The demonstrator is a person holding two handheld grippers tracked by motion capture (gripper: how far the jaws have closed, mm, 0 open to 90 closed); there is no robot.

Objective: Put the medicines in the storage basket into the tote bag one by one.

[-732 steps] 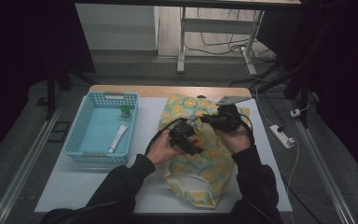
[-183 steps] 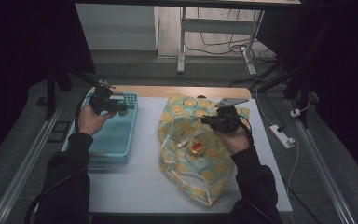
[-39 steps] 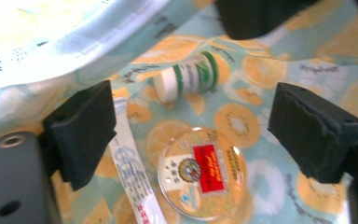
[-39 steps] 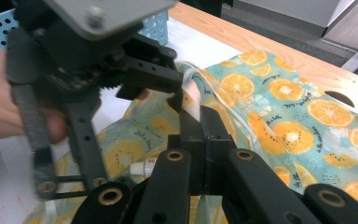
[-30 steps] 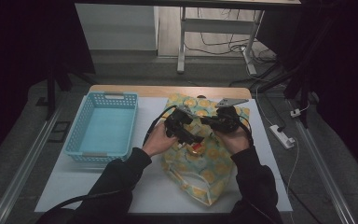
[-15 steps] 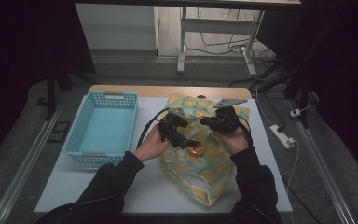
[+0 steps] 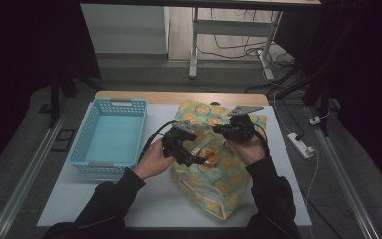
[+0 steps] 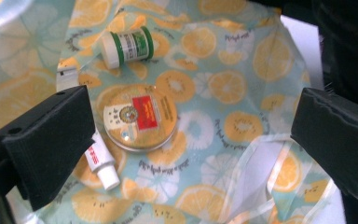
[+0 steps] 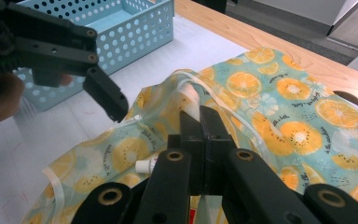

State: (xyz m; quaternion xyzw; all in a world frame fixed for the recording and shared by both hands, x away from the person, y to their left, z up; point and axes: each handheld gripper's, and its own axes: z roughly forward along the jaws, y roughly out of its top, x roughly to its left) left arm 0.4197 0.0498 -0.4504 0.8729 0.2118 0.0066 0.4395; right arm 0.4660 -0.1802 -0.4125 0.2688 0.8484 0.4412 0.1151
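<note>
The right gripper [image 9: 204,140] stays clenched on the bag's [image 7: 214,179] rim while the left gripper [image 8: 191,140], jaws released, hovers inside over the tin [image 8: 140,117]; a slipped rim could collapse the opening.

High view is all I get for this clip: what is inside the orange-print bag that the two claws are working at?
Observer: The left gripper view looks into the bag. A round tin with a red label lies on the cloth.
Operator: Anything else in there?
Observer: A small bottle with green bands lies on its side above the tin in that view, and a white tube lies beside the tin, partly behind a jaw.
Operator: Is the right claw gripping anything?
Observer: Yes. In the right gripper view the right claw is shut on the bag's rim, holding it up.
</note>
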